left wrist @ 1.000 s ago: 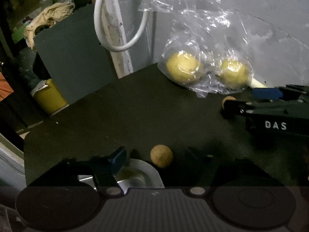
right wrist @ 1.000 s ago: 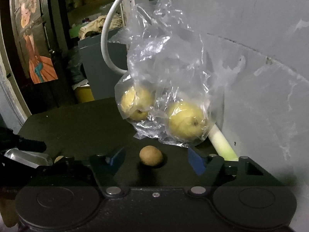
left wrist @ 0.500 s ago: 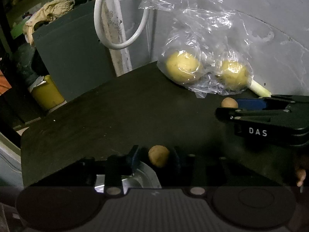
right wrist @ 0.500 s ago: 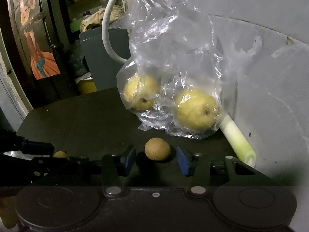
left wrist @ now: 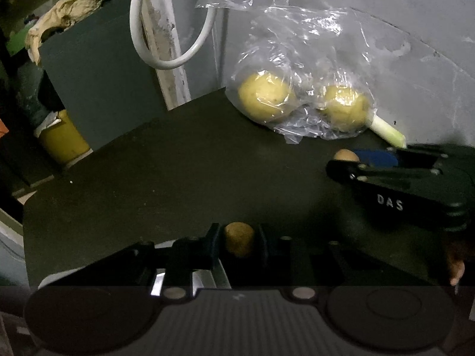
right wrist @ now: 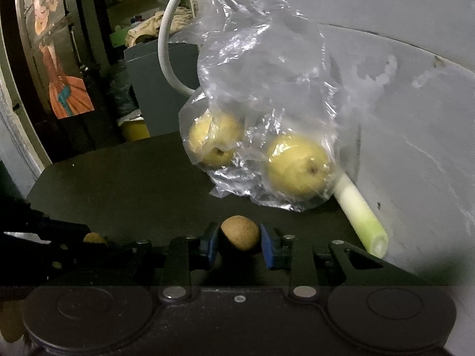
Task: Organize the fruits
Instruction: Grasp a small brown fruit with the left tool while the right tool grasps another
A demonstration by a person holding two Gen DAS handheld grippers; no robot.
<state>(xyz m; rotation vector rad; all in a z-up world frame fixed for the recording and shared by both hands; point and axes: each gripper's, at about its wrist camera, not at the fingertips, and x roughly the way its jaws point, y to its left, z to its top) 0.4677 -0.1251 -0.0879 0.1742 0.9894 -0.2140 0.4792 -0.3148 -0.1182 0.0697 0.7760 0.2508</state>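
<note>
The left claw (left wrist: 239, 244) is squeezed around a small brown fruit (left wrist: 239, 238) low over the dark worktop (left wrist: 178, 178), with a shiny metal dish (left wrist: 190, 276) just under it, though the dark makes it hard to see. Near the wall, a clear bag (right wrist: 267, 95) holds yellow pears (right wrist: 297, 166), and a pale green stalk (right wrist: 360, 215) lies beside it. On the right, the right claw (right wrist: 239, 243) grips another small brown fruit (right wrist: 240, 234) with its blue pads (right wrist: 266, 249) touching both sides.
</note>
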